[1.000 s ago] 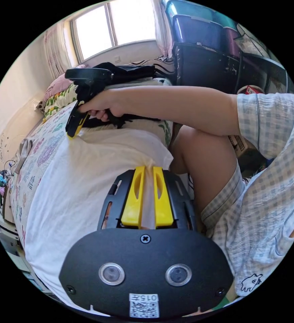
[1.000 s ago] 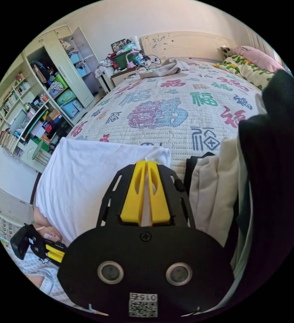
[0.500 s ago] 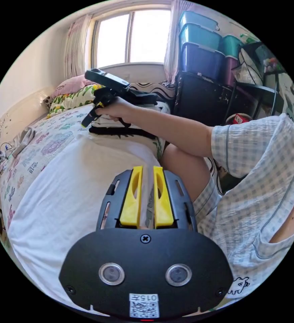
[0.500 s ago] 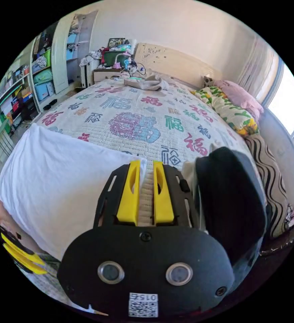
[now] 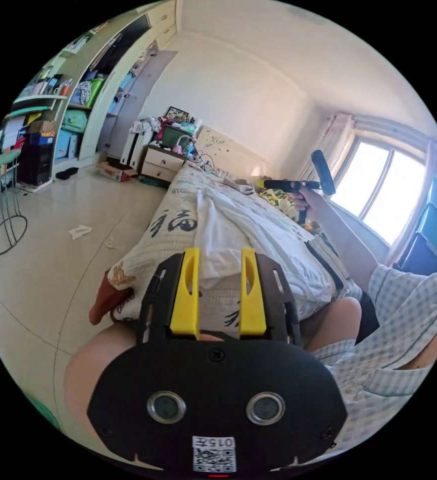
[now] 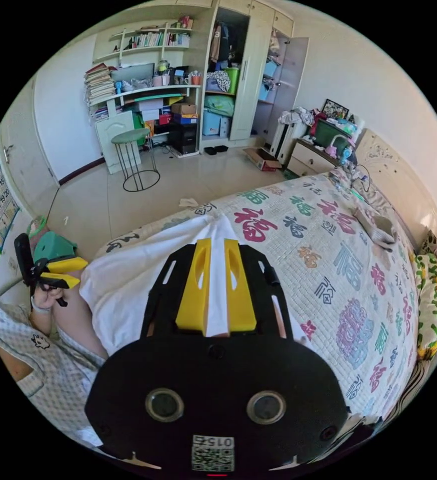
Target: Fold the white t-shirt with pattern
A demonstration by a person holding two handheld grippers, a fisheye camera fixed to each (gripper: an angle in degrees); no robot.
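Right gripper view: rumpled white t-shirt (image 6: 128,280)

The left gripper view is sitting low at the foot corner of the quilted cream bed with printed characters (image 5: 178,225), looking along it toward the pale headboard (image 5: 231,150) at 12 o'clock, with the bright window (image 5: 388,195) at 3 o'clock. The right gripper view is looking down across the same bed (image 6: 338,240) from higher up, facing the open wardrobe and shelves (image 6: 238,75) at 12 o'clock. Both are sharing the bed, the white cloth (image 5: 248,230) (image 6: 128,275) and the pale tiled floor (image 5: 68,210) (image 6: 188,180).
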